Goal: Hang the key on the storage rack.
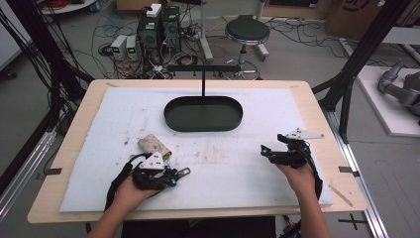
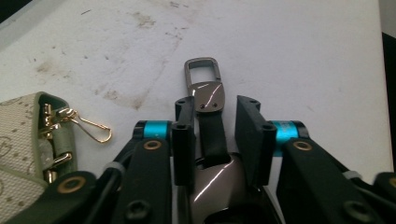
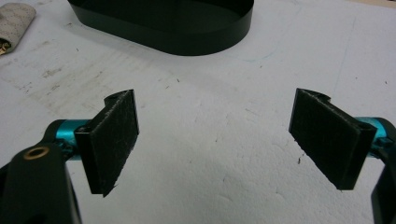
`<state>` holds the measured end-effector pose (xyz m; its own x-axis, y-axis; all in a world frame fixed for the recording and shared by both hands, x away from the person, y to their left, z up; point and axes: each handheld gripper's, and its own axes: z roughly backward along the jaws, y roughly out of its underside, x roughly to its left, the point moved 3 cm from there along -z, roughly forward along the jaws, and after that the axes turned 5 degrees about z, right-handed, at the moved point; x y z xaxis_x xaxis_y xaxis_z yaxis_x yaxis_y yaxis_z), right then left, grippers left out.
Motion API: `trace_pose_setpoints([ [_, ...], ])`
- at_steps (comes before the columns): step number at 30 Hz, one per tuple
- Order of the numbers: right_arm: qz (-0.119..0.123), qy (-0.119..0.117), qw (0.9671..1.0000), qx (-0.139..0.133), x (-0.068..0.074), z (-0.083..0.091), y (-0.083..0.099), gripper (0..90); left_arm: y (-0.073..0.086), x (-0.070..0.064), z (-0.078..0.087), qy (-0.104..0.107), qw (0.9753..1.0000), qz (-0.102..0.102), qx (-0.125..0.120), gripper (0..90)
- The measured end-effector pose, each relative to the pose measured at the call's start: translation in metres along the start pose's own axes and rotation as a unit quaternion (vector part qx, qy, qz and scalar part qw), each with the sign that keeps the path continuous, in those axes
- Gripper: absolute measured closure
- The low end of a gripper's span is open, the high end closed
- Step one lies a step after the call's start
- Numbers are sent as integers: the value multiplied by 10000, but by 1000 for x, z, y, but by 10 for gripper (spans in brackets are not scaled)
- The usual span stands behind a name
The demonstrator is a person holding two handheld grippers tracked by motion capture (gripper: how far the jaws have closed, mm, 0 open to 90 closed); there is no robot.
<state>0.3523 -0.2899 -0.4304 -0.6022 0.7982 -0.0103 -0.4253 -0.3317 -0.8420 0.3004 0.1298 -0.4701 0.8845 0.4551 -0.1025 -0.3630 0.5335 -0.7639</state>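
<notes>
pouch (image 1: 153,146) crowds left gripper (image 1: 171,177)

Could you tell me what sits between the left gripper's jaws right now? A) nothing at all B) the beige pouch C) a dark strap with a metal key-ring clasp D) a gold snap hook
C: in the left gripper view, the left gripper has its jaws on either side of the dark strap with a metal clasp, while the beige pouch lies off to the side.

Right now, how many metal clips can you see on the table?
2: a grey metal key clip on a black strap between the left gripper jaws, and a gold snap hook on the beige patterned pouch. Others may be hidden.
</notes>
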Motion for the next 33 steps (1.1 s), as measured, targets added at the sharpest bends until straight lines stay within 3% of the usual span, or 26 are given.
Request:
trace_pose_setpoints([
  [8,20,13,10000,17,0,0,0,163,1,-1,0,-68,10000,28,-42,795],
  [16,69,-10,10000,37,2,-2,0,163,-3,-4,1,-144,9997,-170,60,826],
  [20,42,-4,10000,12,1,-1,0,163,-8,-7,4,-133,9995,-285,-99,835],
  [23,16,-7,10000,16,2,-1,0,163,-16,-9,13,-55,9987,-225,-448,834],
  [29,17,-22,10000,-4,3,-1,0,163,-29,-5,36,-82,9954,-129,-942,834],
  [33,25,-6,10000,-11,4,-1,0,163,-42,-1,47,-156,9931,-171,-1154,834],
])
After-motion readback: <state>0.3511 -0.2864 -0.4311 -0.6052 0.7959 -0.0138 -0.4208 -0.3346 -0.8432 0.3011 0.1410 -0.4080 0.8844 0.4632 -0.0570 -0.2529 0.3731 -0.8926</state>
